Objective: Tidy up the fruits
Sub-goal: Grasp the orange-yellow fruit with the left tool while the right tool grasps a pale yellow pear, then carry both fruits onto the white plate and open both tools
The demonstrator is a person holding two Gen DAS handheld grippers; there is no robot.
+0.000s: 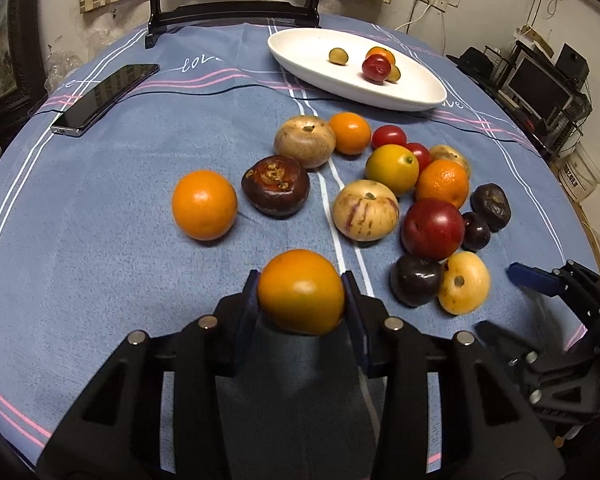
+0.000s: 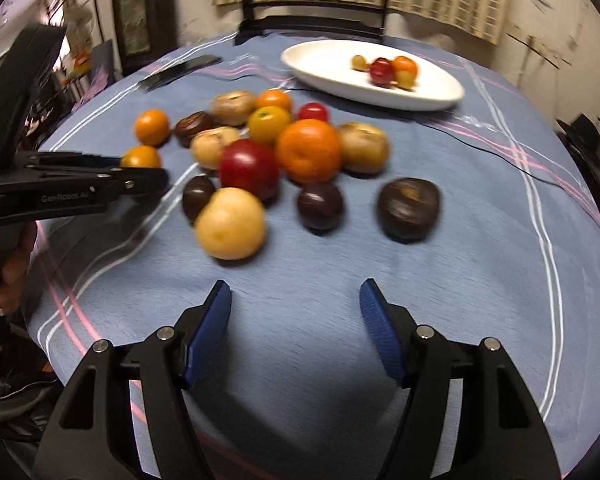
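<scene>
**Left claw carrying an orange toward the dish**

The left claw [image 1: 301, 294] grips an orange fruit [image 1: 301, 291] between its two blue pads, one pad on each flank, the fruit seated at the tips and apparently clear of the blue tablecloth [image 1: 100, 240]. The right claw [image 2: 295, 320] stands wide apart and holds nothing; its tips hover short of the fruit pile [image 2: 268, 160], with a pale yellow fruit [image 2: 231, 224] nearest ahead.

The step in hand appears to be transfer to the white oval dish [image 1: 400, 96], which lies well ahead of the left claw and to its right, beyond the pile. To do it well, the grip should remain firm but gentle, since a round, smooth fruit held at the tips may roll out; the path should pass above the loose fruit, and release should come low over a bare part of the dish.

The dish holds four pieces grouped toward its far end: a red fruit [image 1: 376, 67], an orange one [image 1: 381, 54] behind it, and two small yellow-green ones [image 1: 338, 56]. A phone [image 1: 106, 94] lies far ahead to the left.
</scene>
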